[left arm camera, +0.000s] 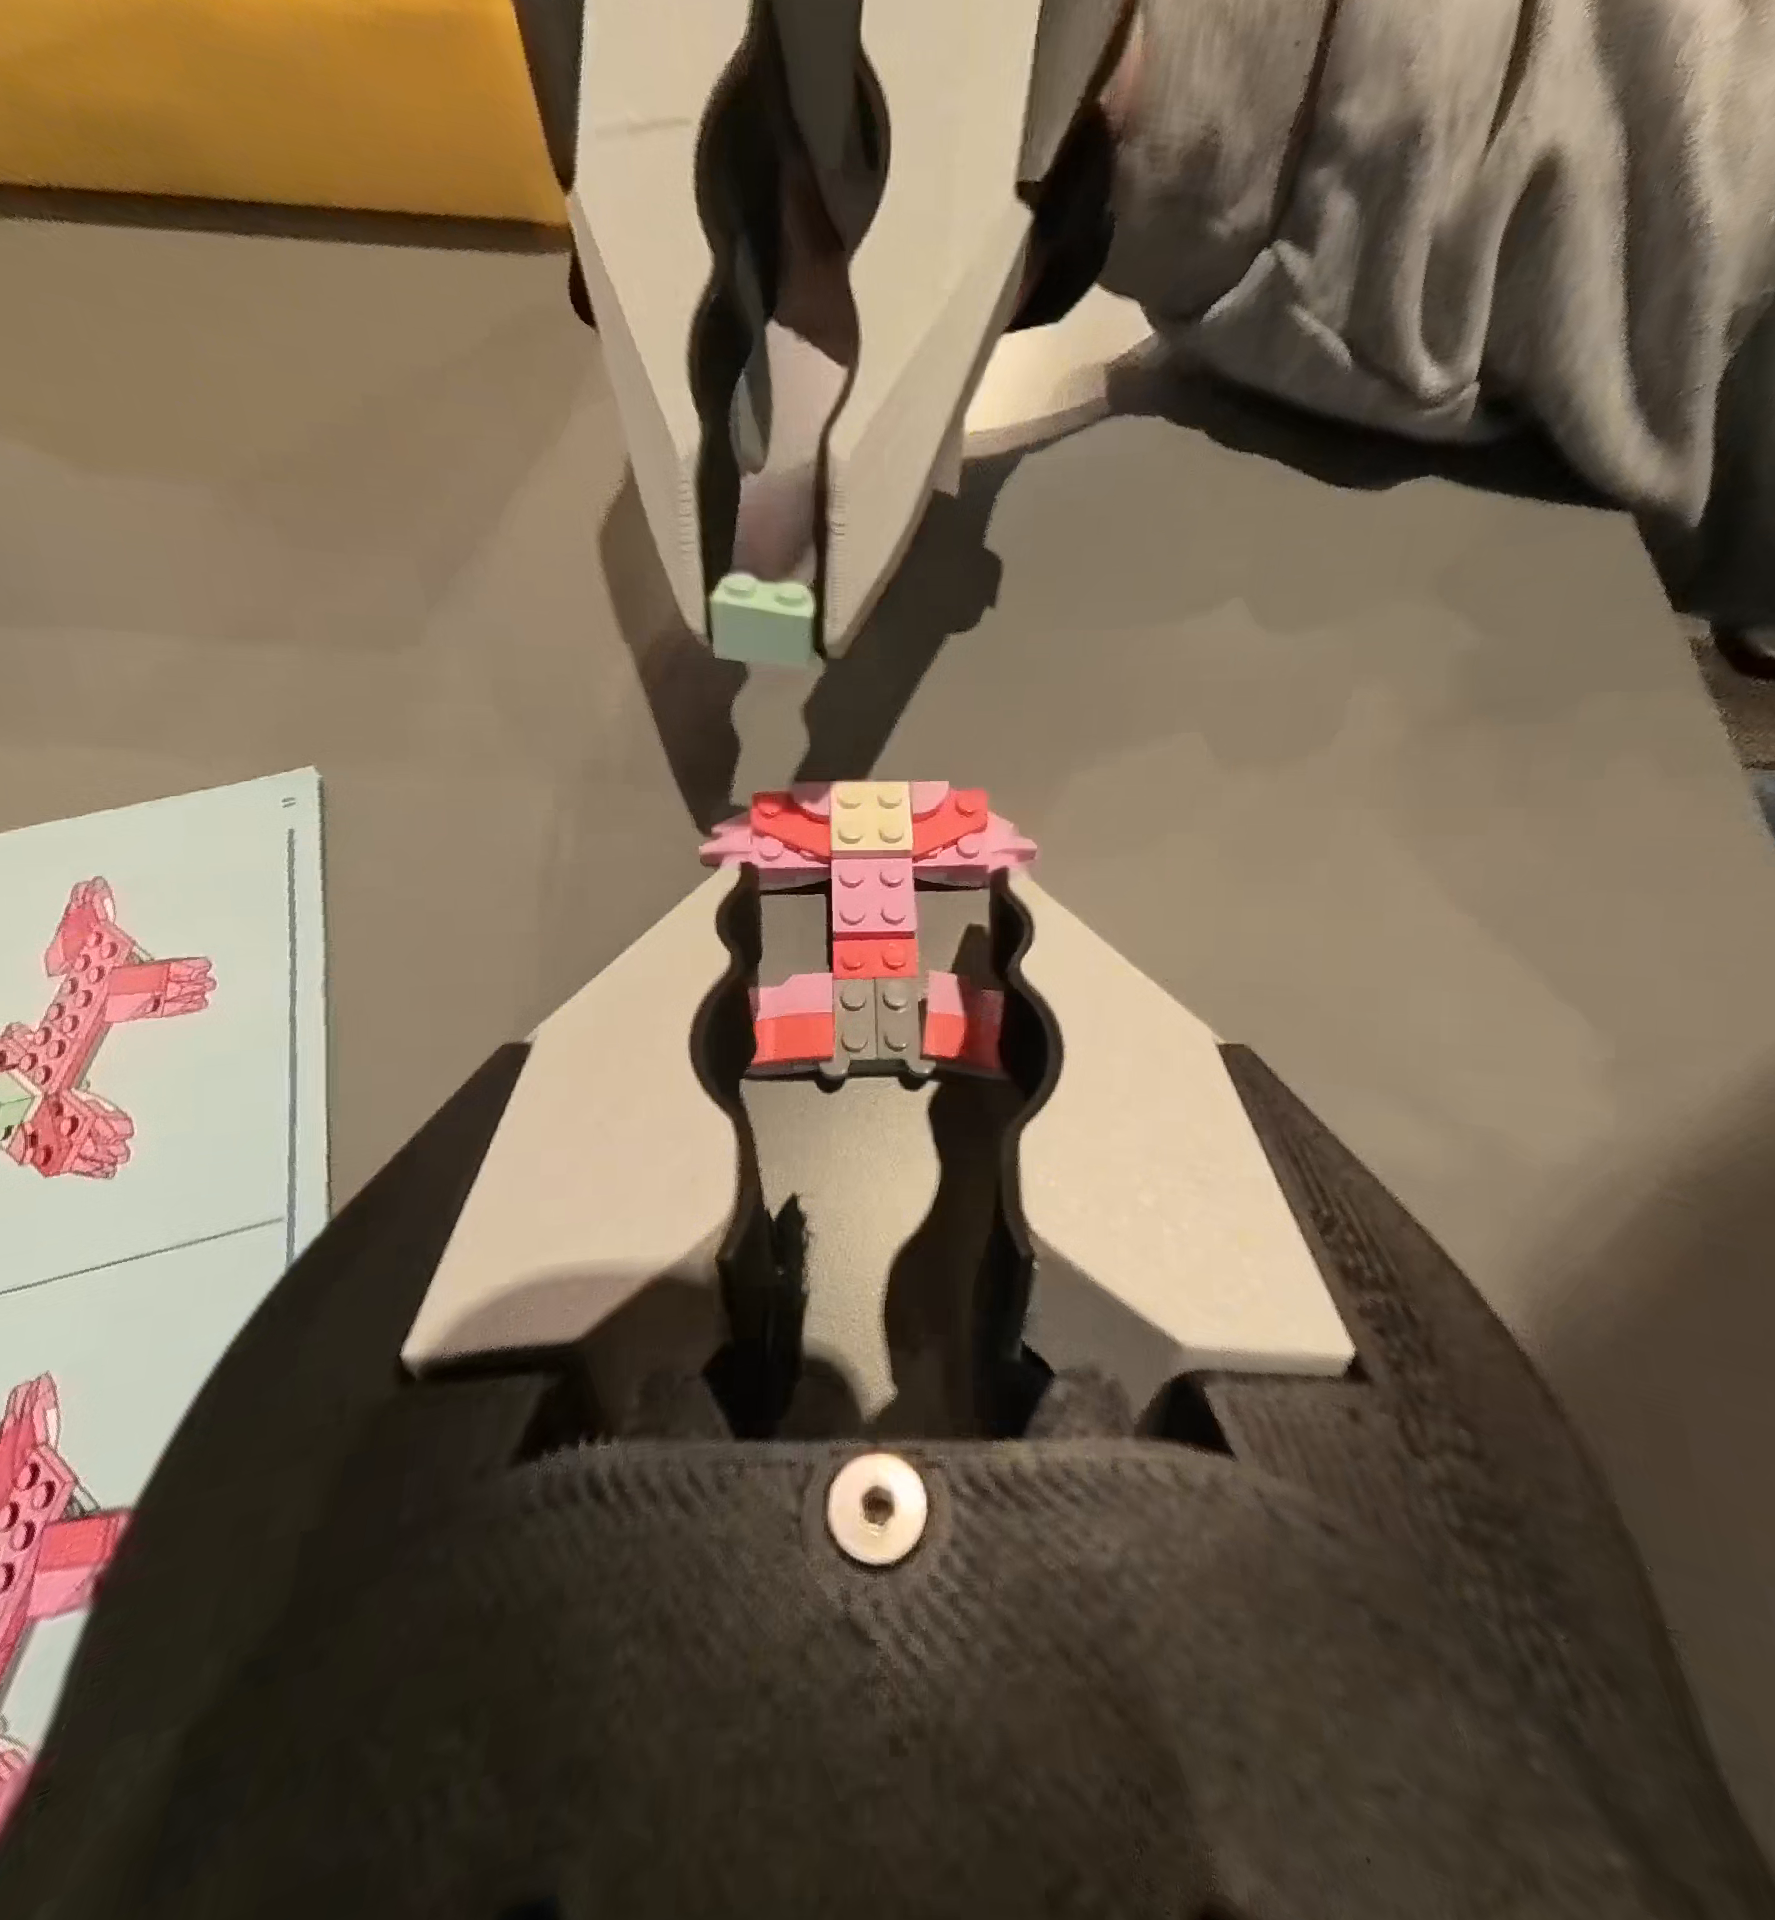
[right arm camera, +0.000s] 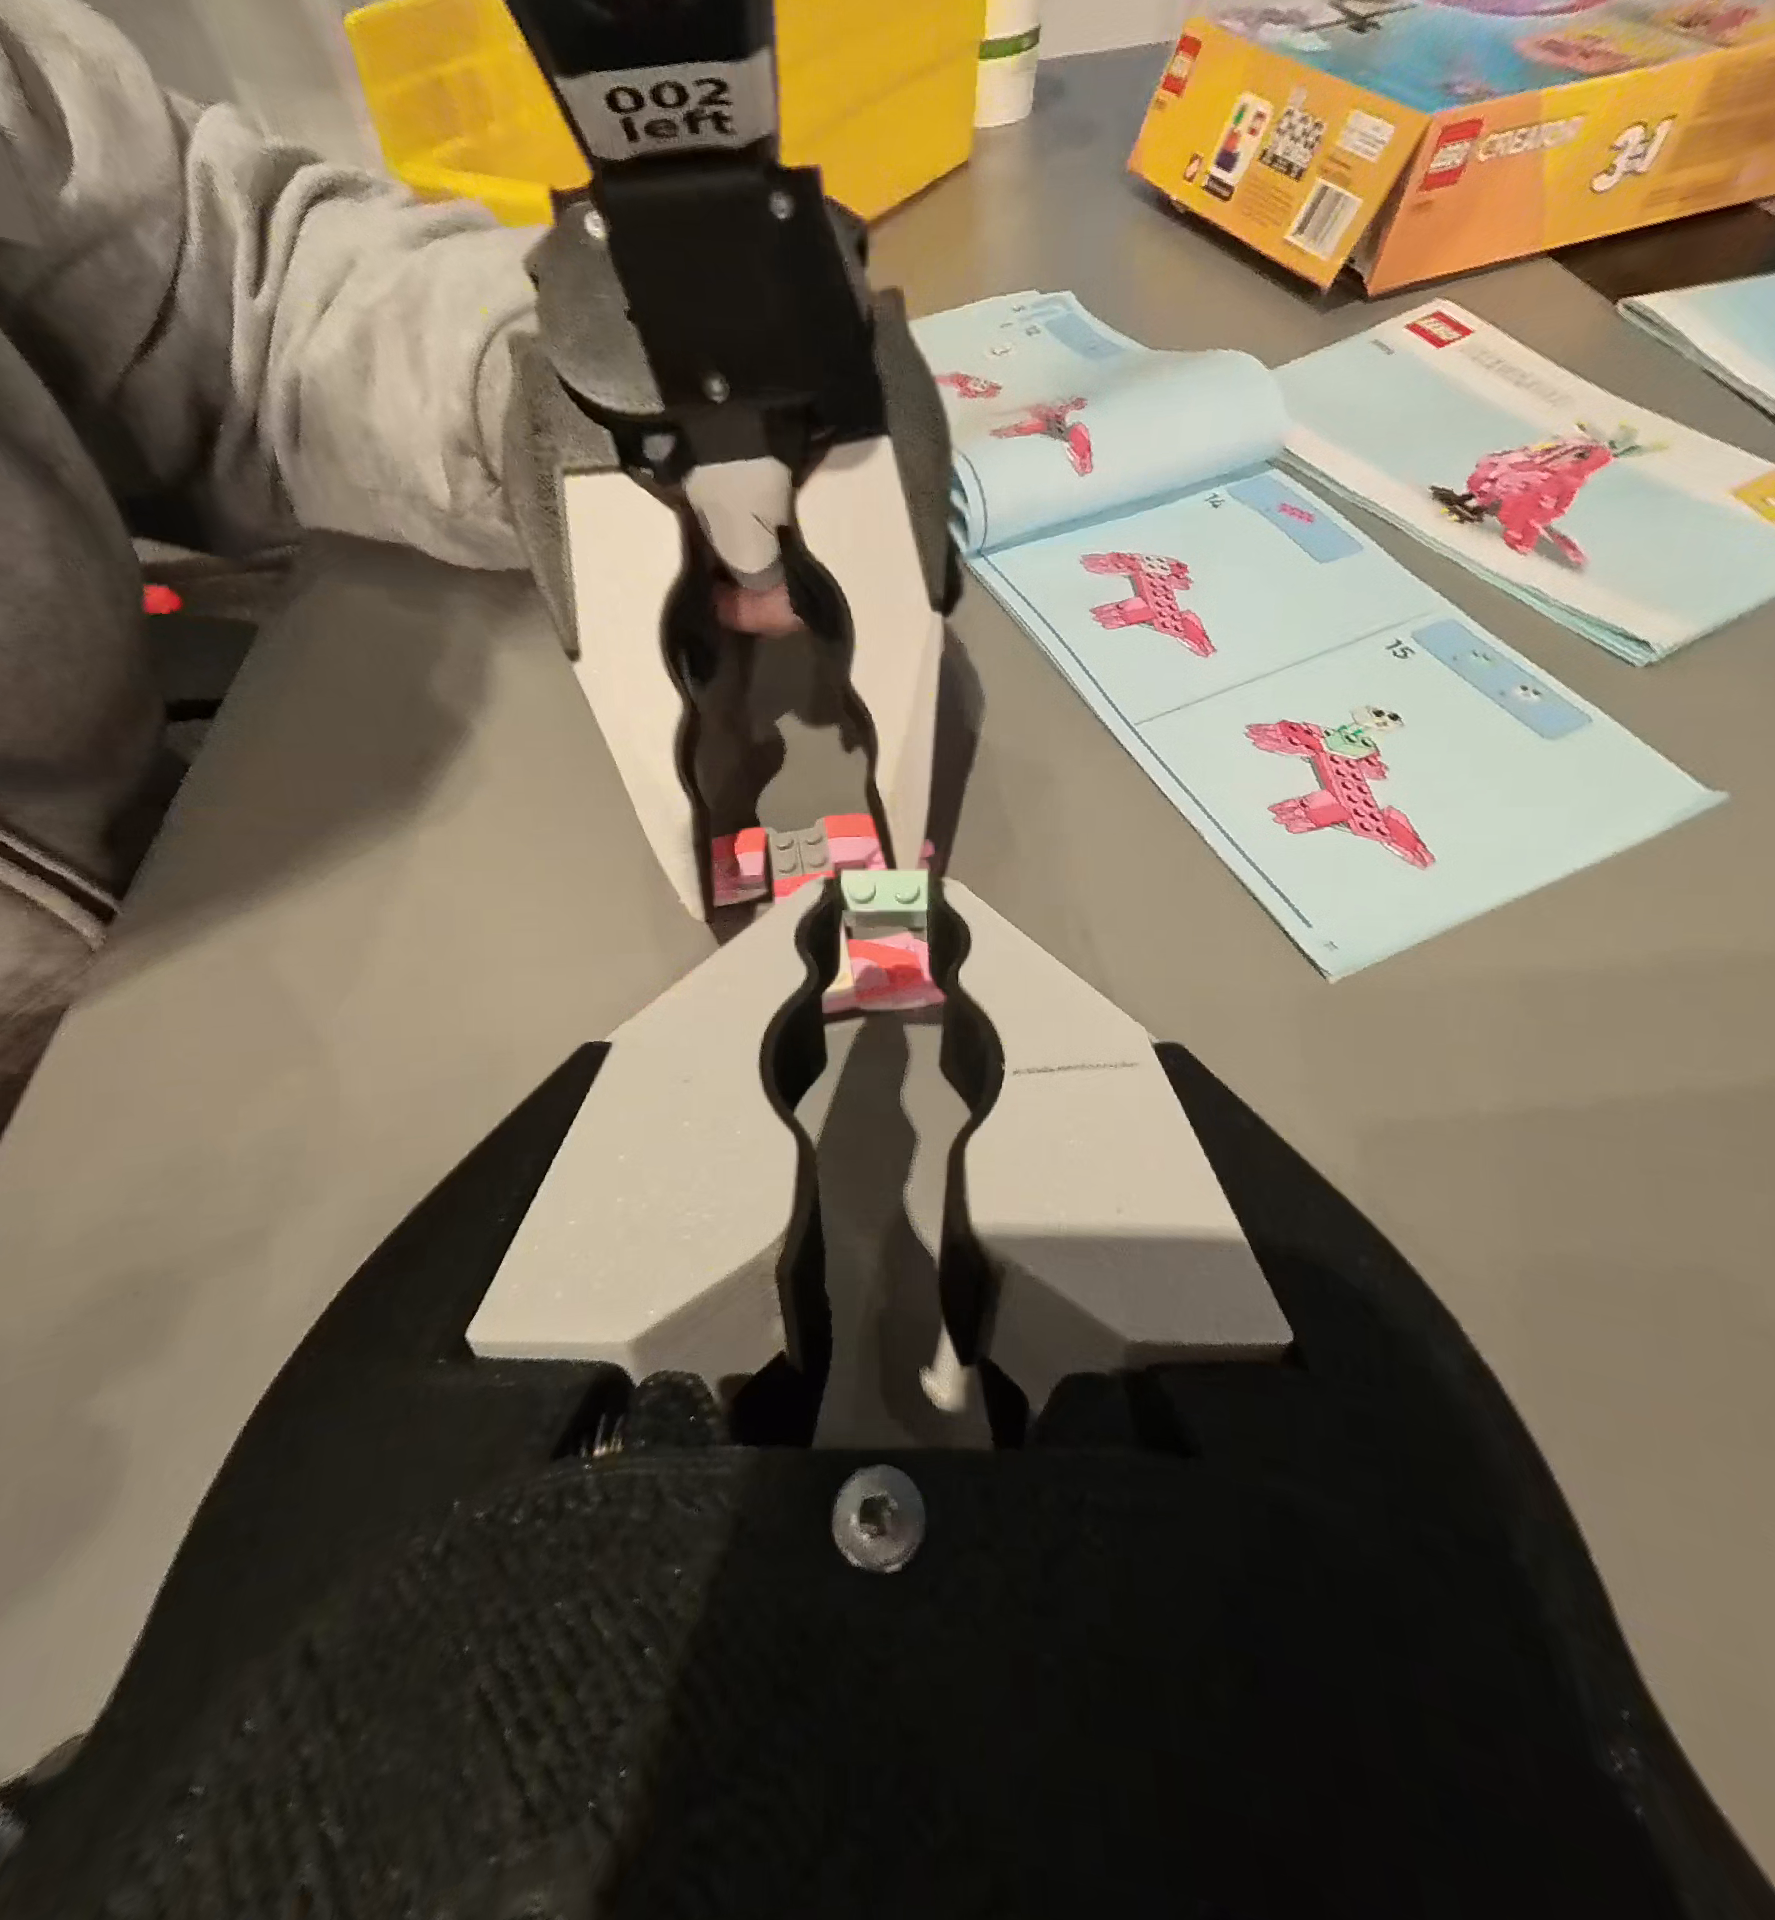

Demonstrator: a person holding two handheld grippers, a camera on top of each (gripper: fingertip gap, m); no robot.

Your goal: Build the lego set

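My left gripper (left arm camera: 867, 894) is shut on a pink, red and grey lego model (left arm camera: 872, 940), gripping its sides, low over the grey table (left arm camera: 1330, 831). My right gripper (left arm camera: 769, 642) faces it from the far side, shut on a small mint green brick (left arm camera: 767, 615), a short gap beyond the model's cream-topped end. In the right wrist view, my right gripper (right arm camera: 881, 902) holds the mint brick (right arm camera: 883, 891) just in front of the model (right arm camera: 800, 847), which sits in the left gripper (right arm camera: 805, 868). More pink pieces show under the brick.
An open instruction booklet (right arm camera: 1278, 675) lies on the table, at the left in the left wrist view (left arm camera: 114, 1039). Past it are a second booklet (right arm camera: 1589, 499), the yellow lego box (right arm camera: 1485, 135) and a yellow bin (right arm camera: 862, 94). A grey sleeve (right arm camera: 291, 343) holds the left gripper. My right fingertips sit around 5 cm from my left ones.
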